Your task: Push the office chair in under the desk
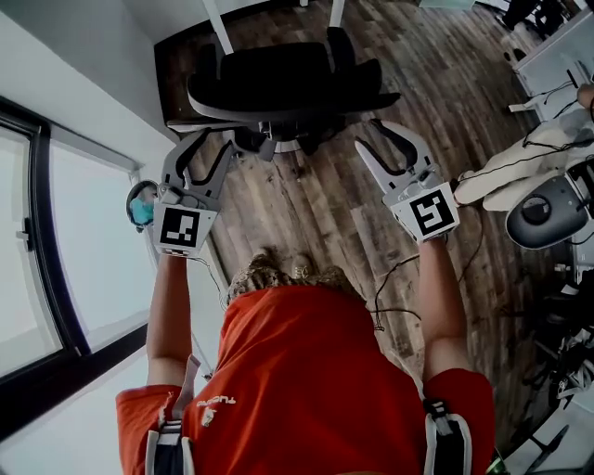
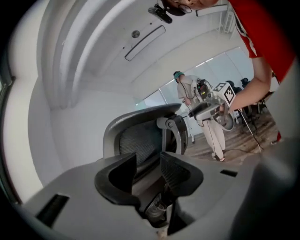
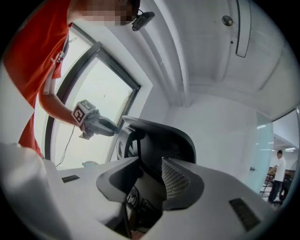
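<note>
A black office chair (image 1: 278, 83) stands ahead of me on the wood floor, its mesh backrest (image 2: 136, 136) facing me. Beyond it rise two white desk legs (image 1: 218, 26). My left gripper (image 1: 206, 148) is at the backrest's left edge and its jaws stand apart with nothing between the pads. My right gripper (image 1: 390, 144) is at the backrest's right side, also open and holding nothing. In the left gripper view the left gripper (image 2: 149, 161) frames the backrest. In the right gripper view the right gripper (image 3: 150, 166) frames the dark backrest (image 3: 164, 140), and the left gripper (image 3: 101, 125) reaches the chair's far edge.
A tall window (image 1: 56, 260) and white wall run along my left. A dark mat (image 1: 176, 74) lies under the desk. On the right a person in white (image 1: 529, 162) stands beside grey equipment (image 1: 548, 213), and cables (image 1: 399, 278) trail on the floor.
</note>
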Demonstrator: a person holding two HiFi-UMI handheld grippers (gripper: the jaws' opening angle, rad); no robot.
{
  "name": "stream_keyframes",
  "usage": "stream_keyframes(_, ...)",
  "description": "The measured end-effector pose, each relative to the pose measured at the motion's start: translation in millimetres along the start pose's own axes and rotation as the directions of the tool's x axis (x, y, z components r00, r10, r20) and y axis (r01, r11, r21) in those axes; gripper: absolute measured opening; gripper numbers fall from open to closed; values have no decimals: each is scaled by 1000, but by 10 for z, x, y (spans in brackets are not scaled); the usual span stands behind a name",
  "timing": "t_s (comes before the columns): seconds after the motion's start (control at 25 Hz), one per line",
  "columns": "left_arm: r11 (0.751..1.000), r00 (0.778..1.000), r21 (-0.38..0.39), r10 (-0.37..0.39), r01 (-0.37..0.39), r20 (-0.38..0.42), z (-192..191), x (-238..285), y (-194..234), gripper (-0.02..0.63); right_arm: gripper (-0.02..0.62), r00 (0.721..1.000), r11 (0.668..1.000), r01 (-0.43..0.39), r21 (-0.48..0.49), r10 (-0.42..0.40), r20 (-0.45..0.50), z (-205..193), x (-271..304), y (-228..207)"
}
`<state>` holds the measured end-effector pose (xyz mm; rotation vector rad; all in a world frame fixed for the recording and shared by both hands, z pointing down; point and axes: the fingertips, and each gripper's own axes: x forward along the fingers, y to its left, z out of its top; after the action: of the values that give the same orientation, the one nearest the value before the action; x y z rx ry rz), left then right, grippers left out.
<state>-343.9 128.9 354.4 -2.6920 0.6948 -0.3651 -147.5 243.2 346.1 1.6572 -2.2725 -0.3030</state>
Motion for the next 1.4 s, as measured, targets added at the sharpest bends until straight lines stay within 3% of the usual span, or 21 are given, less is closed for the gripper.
stream_keyframes(0.12, 998, 998, 61, 2, 2, -63, -139, 62, 69, 189, 188, 1000, 997, -19, -80, 18, -11, -103, 59, -186)
stream_keyframes(0.32, 983, 985, 179, -2, 33, -170, -400, 188, 205, 233, 242, 985, 980, -86, -181, 57, -162, -416, 174, -376)
stream_keyframes(0.48, 954, 966, 289, -1, 78, -258, -616, 301, 337, 258, 274, 955, 959, -157, -234, 88, -282, -710, 248, -484)
stream_keyframes(0.64, 905, 930, 389, -22, 175, -368, -832, 414, 448, 284, 287, 911, 944, -207, -255, 91, -401, -983, 299, -672)
stream_keyframes(0.84, 866, 868, 405, -64, 294, -493, -1101, 528, 521, 293, 288, 848, 902, -313, -298, 124, -514, -1236, 453, -792)
stream_keyframes(1.0, 851, 850, 416, -65, 321, -523, -1165, 620, 602, 293, 288, 802, 864, -392, -316, 153, -578, -1408, 602, -826)
stream_keyframes(1.16, 831, 829, 429, -67, 355, -556, -1225, 718, 669, 293, 288, 772, 833, -450, -321, 182, -609, -1504, 725, -817)
stream_keyframes(1.32, 798, 788, 422, -104, 431, -607, -1348, 807, 621, 291, 287, 746, 809, -493, -319, 205, -633, -1592, 817, -782)
stream_keyframes(1.4, 781, 779, 429, -113, 453, -616, -1422, 864, 606, 255, 285, 732, 789, -520, -327, 214, -647, -1640, 864, -747)
